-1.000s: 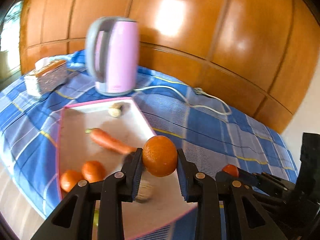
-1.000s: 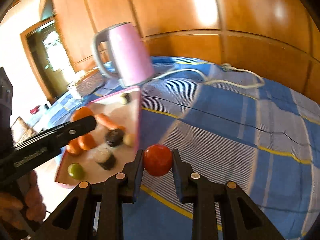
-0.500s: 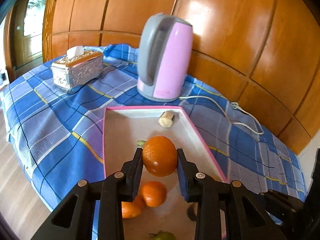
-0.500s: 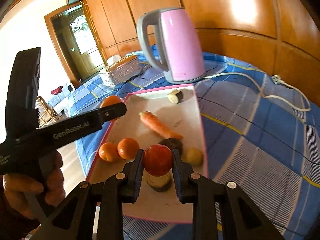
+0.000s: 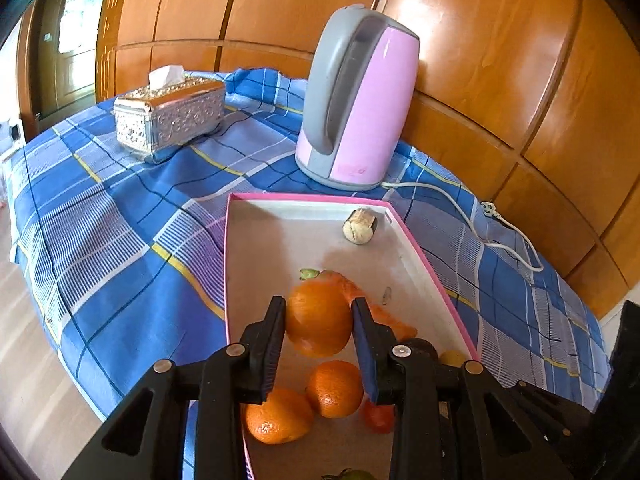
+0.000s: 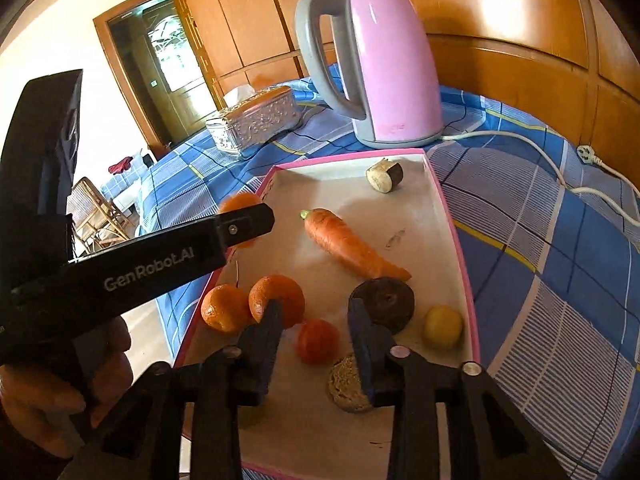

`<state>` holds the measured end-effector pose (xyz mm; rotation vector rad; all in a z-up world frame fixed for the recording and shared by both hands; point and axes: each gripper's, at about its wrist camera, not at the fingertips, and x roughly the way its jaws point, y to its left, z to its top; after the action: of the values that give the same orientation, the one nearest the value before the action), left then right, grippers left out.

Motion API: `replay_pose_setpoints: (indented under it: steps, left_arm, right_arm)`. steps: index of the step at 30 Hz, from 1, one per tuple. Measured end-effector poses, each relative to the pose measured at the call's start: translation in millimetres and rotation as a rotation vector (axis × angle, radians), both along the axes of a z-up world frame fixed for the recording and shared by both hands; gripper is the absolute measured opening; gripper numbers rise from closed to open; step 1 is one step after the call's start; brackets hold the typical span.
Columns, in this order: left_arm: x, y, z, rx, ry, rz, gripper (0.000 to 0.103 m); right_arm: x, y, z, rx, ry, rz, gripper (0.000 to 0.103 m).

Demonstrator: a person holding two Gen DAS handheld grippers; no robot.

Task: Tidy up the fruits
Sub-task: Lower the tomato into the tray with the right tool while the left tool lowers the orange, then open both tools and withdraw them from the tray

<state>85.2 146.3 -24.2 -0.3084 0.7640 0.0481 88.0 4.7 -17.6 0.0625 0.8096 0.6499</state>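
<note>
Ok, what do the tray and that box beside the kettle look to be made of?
Tray: likely cardboard or thin plastic, matte white inside, scuffed, pink rim. Tissue box: looks like embossed metal or metallised plastic, shiny silver with raised patterning.

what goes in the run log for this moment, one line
left claw: shut on orange above tray | right claw: open over red fruit lying in tray

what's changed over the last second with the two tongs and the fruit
The right tongs carried the small red tomato over the pink-rimmed tray and let it go; their jaws now stand open around it. The left tongs still grip the large orange, now above the tray. The long orange carrot and pink electric kettle stayed put.
</note>
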Motion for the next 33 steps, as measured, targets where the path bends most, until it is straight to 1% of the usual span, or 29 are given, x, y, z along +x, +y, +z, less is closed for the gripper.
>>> replay_pose_setpoints:
  steps: [7, 13, 18, 22, 25, 33]
  left_arm:
    - [-0.2, -5.4, -5.9, 0.018, 0.010, -0.012, 0.033]
    - [-4.2, 2.4, -1.7, 0.007, 0.001, 0.032, 0.033]
    - [-10.6, 4.7, 0.8, 0.029, 0.004, 0.072, 0.033]
    - [-16.7, 2.6, 0.1, 0.054, 0.010, 0.087, 0.035]
    - [-22.1, -1.0, 1.2, 0.072, 0.006, 0.091, 0.035]
    - [-31.6, -10.3, 7.6, 0.105, -0.012, 0.086, 0.035]
  right_arm:
    - [-1.4, -0.4, -9.8, -0.023, 0.011, -0.012, 0.037]
    - [-5.6, -11.1, -5.7, 0.004, 0.014, -0.036, 0.037]
    - [-14.5, -9.9, -2.3, 0.009, 0.008, -0.018, 0.037]
    - [-23.5, -1.2, -5.4, -0.038, -0.013, 0.003, 0.037]
    - [-26.9, 3.6, -7.5, -0.084, -0.032, -0.006, 0.037]
    - [-21.4, 1.4, -9.2, -0.108, -0.049, -0.038, 0.037]
